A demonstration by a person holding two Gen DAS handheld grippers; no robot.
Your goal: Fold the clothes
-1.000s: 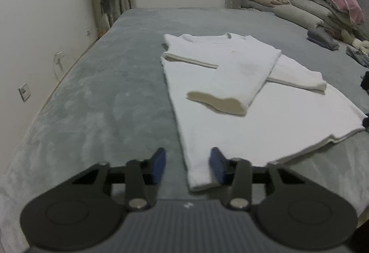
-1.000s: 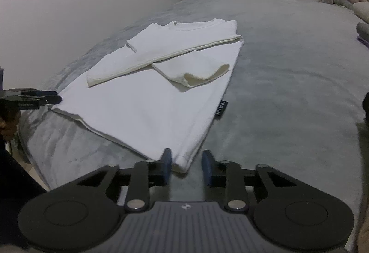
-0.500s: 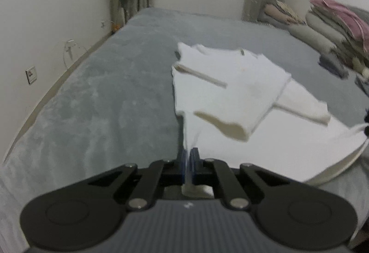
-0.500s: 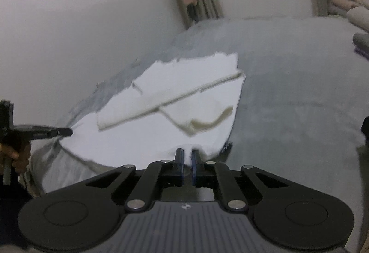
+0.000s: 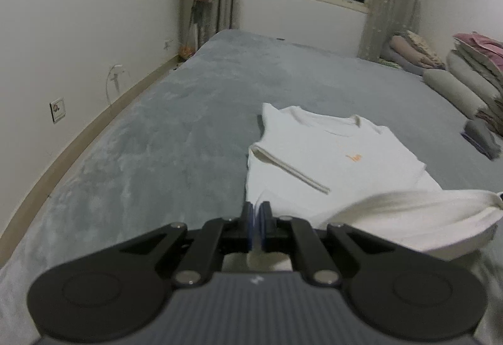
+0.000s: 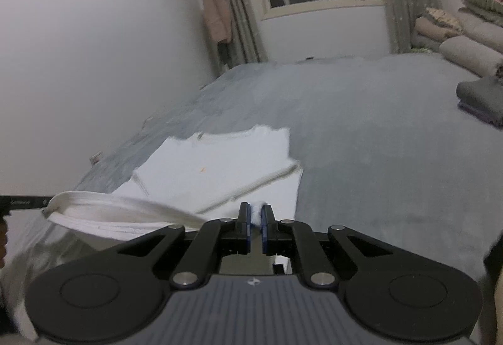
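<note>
A white long-sleeved shirt (image 5: 327, 153) with a small orange mark lies on the grey bed, sleeves folded across its front. My left gripper (image 5: 256, 213) is shut on the left corner of its hem. The lifted hem (image 5: 408, 213) hangs in an arc to the right. In the right wrist view the same shirt (image 6: 220, 165) lies ahead, and my right gripper (image 6: 256, 213) is shut on the hem's right corner. The raised hem (image 6: 119, 213) curves off to the left, where the tip of the left gripper (image 6: 28, 203) shows.
The grey bedspread (image 5: 176, 137) stretches ahead to a window wall with curtains. Stacked pillows and quilts (image 5: 471, 74) and a folded grey garment (image 5: 481, 137) lie at the right. A white wall with a socket (image 5: 56, 109) runs along the left.
Both grippers went from open beside the hem corners to shut on them. They have since risen and moved forward, lifting the hem off the bed toward the collar.
</note>
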